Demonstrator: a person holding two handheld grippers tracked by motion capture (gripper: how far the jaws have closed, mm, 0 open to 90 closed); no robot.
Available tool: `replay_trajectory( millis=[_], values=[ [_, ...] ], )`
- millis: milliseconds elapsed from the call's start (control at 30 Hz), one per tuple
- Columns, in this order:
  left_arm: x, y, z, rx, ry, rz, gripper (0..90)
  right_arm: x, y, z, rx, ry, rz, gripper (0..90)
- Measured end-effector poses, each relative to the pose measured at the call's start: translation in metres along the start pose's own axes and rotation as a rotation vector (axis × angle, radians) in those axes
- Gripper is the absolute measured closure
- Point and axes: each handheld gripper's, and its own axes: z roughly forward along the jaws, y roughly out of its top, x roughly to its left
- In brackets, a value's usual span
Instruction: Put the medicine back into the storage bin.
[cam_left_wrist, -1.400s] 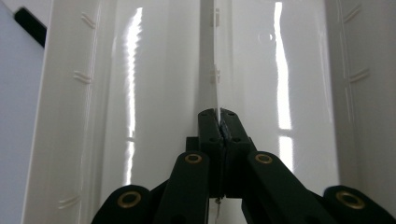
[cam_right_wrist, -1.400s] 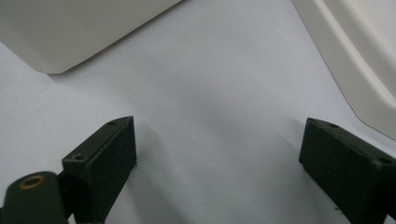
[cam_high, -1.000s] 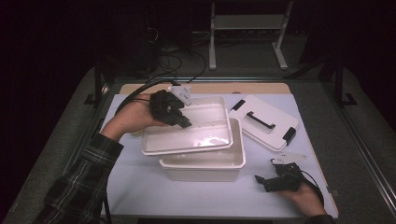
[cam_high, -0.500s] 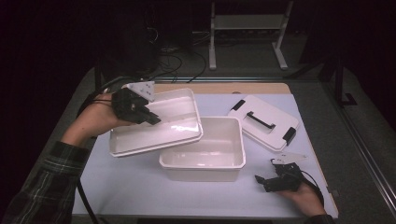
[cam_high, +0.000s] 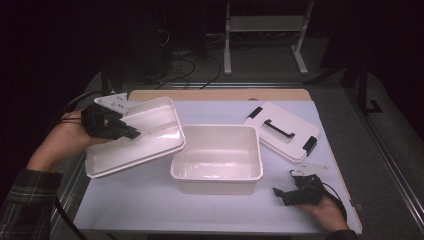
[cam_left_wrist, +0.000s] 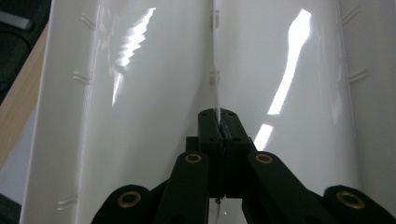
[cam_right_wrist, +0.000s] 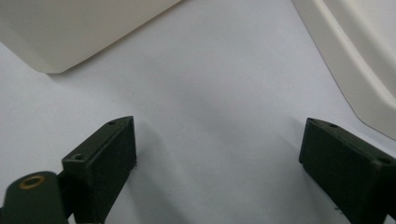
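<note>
My left gripper (cam_left_wrist: 218, 122) is clamped tight on the thin centre rib of the white tray (cam_high: 145, 135), which I hold tilted, left of the bin (cam_high: 217, 159) and overlapping its left rim. My right gripper (cam_right_wrist: 217, 154) rests on the table (cam_high: 150, 200) off the bin's right front corner, jaws wide apart and empty. The lid (cam_high: 282, 131) lies right of the bin.

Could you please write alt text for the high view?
The left hand-held gripper holds a white tray tilted beside an open white box. A lid lies behind; the right hand-held gripper rests on the table.
</note>
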Motion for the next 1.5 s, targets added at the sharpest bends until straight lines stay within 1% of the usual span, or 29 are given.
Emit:
replay_trajectory(
  millis=[133,233,300,400,533,633,667,767,1000,1100,1233,1400,1500],
  values=[
    [-0.001,-0.020,0.002,0.022,0.014,-0.036,88.7,0.000,0.000,0.000,-0.001,0.000,-0.002,10.2],
    [-0.001,-0.036,0.005,0.029,0.026,-0.064,88.7,0.000,0.000,0.000,-0.001,-0.001,-0.002,10.2],
    [-0.001,-0.047,0.008,0.031,0.031,-0.090,88.7,0.000,0.000,0.000,-0.001,0.000,-0.001,10.2],
    [-0.001,-0.064,0.015,0.049,0.041,-0.117,88.7,0.000,0.000,0.000,-0.001,-0.001,-0.002,10.2],
    [-0.004,-0.083,0.028,0.047,0.040,-0.157,88.7,0.000,0.000,0.000,-0.001,-0.001,-0.002,10.2],
    [-0.008,-0.096,0.044,0.056,0.033,-0.179,88.6,0.000,0.000,0.000,-0.001,-0.001,-0.002,10.2],
    [-0.009,-0.099,0.048,0.054,0.034,-0.183,88.7,0.000,0.000,0.000,-0.001,-0.001,-0.002,10.2],
    [-0.014,-0.108,0.063,0.047,0.016,-0.202,88.7,0.000,0.000,0.000,-0.001,-0.001,-0.002,10.2],
    [-0.023,-0.118,0.089,0.063,-0.004,-0.220,88.7,0.000,0.000,0.000,-0.001,-0.001,-0.002,10.2],
    [-0.028,-0.120,0.100,0.070,-0.013,-0.217,88.7,0.000,0.000,0.000,-0.001,-0.001,-0.002,10.2],
    [-0.031,-0.121,0.114,0.074,-0.035,-0.219,88.7,0.000,0.000,0.000,-0.001,-0.001,-0.002,10.2],
    [-0.034,-0.120,0.124,0.081,-0.049,-0.216,88.6,0.000,0.000,0.000,-0.001,-0.001,-0.002,10.2],
    [-0.035,-0.120,0.128,0.095,-0.052,-0.212,88.5,0.000,0.000,0.000,-0.001,-0.001,-0.002,10.2]
  ],
)
